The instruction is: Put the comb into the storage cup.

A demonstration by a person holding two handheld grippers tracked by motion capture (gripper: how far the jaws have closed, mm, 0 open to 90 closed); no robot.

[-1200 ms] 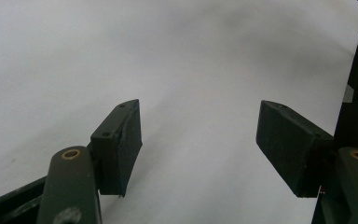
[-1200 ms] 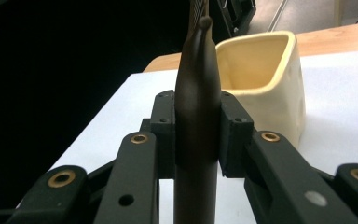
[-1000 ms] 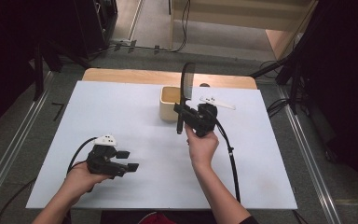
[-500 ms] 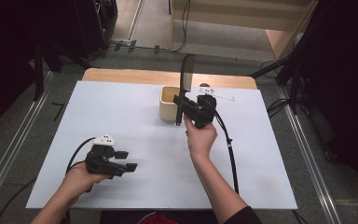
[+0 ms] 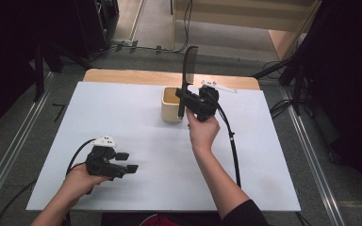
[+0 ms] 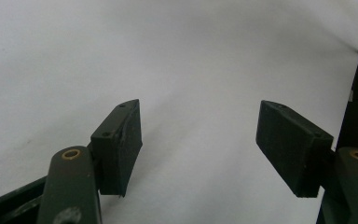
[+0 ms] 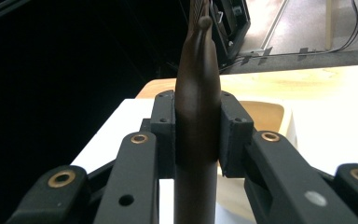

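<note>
My right gripper (image 5: 185, 98) is shut on the dark brown handle of a long kitchen utensil (image 5: 189, 63), which stands nearly upright with its wide dark head on top. Its lower end hangs at the right side of a cream cup (image 5: 171, 109) in the middle of the white table. In the right gripper view both pads press the handle (image 7: 198, 93), and the cup (image 7: 272, 116) lies just behind. My left gripper (image 5: 128, 163) rests low at the front left, open with nothing between its fingers. The left gripper view shows the left gripper (image 6: 198, 128) over bare white surface.
A small white object (image 5: 219, 86) lies behind the cup near the wooden strip (image 5: 122, 75) at the table's far edge. The right gripper's cable (image 5: 233, 146) trails down the table's right half. Metal rails run along both sides.
My right hand has carried the utensil a little farther from the person and slightly up, closer to the cup. The left hand has stayed in place.
</note>
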